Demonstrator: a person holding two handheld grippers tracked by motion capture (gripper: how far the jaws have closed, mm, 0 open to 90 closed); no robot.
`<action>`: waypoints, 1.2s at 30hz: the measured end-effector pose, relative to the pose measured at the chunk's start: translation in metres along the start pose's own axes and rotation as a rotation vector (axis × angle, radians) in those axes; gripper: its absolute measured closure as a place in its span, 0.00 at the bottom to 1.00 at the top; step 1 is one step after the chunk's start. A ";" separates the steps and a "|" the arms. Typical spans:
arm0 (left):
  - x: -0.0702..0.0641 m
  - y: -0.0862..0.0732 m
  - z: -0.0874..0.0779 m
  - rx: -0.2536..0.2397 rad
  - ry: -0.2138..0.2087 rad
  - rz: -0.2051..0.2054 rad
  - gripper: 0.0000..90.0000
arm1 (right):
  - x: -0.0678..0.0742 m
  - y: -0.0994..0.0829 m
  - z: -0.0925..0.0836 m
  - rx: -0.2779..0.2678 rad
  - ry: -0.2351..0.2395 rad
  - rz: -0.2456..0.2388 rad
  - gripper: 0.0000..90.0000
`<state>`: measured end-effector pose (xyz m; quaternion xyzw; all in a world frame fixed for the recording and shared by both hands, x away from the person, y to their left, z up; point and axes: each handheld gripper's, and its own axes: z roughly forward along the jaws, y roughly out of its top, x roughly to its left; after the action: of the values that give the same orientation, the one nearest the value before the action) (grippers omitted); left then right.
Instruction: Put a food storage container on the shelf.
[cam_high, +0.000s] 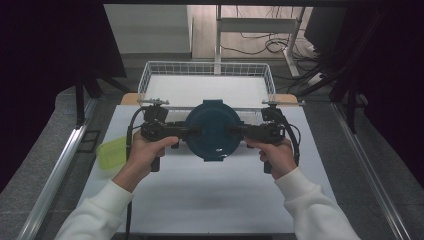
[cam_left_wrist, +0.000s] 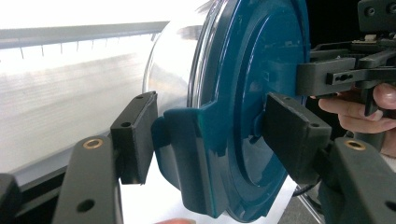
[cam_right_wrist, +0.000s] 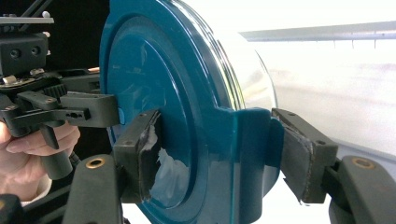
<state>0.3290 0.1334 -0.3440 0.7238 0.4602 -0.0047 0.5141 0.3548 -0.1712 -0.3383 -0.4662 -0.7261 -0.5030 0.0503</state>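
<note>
High view: round dark teal plastic lid (cam_high: 212, 131) on a clear-walled container, held up over the white table sheet (cam_high: 210, 195), just in front of the white wire basket (cam_high: 206, 75). Left gripper (cam_high: 181, 131) clamped on the lid's left latch tab, right gripper (cam_high: 242, 132) on the right one; jaws of both spread fairly wide, pads pressed on either side of the tabs. Container body hidden under the lid here; its underside and any gap to the sheet impossible to judge. Left hand (cam_high: 150, 150) and right hand (cam_high: 275, 152) wrapped round the handles, white sleeves cut off by the bottom edge. Translucent green flat piece (cam_high: 113, 152) at the sheet's left edge, partly covered by the left forearm, shape hard to read.

Left gripper view: lid (cam_left_wrist: 254, 93) seen edge-on, teal tab gripped between two black pads (cam_left_wrist: 135, 135), clear wall (cam_left_wrist: 175, 65) beyond washed out by glare; lid's lower rim cut off at the bottom. Right gripper (cam_left_wrist: 336, 74) on the far side, a few fingers showing behind it.

Right gripper view: same lid (cam_right_wrist: 159, 93) edge-on, tab caught between the worn pads (cam_right_wrist: 140, 154), the near pad's facing torn and white; left gripper (cam_right_wrist: 70, 112) beyond. Bright background blown out, basket rail barely traced.

Open sheet wide in front of the hands and to the right; basket rim close behind the lid; metal rails (cam_high: 55, 175) flanking the table on both sides.
</note>
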 end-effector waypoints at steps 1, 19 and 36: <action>0.000 0.001 0.000 -0.004 0.000 -0.001 0.41 | 0.000 0.001 0.000 0.000 0.000 -0.001 0.39; 0.006 0.029 0.002 -0.018 -0.013 0.004 0.41 | 0.000 0.031 -0.001 -0.008 -0.007 -0.011 0.39; 0.017 0.054 0.001 -0.036 -0.026 0.001 0.41 | 0.000 0.059 0.003 -0.022 -0.015 -0.018 0.40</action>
<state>0.3755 0.1412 -0.3128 0.7145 0.4531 -0.0055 0.5331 0.3987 -0.1648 -0.2996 -0.4638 -0.7250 -0.5080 0.0350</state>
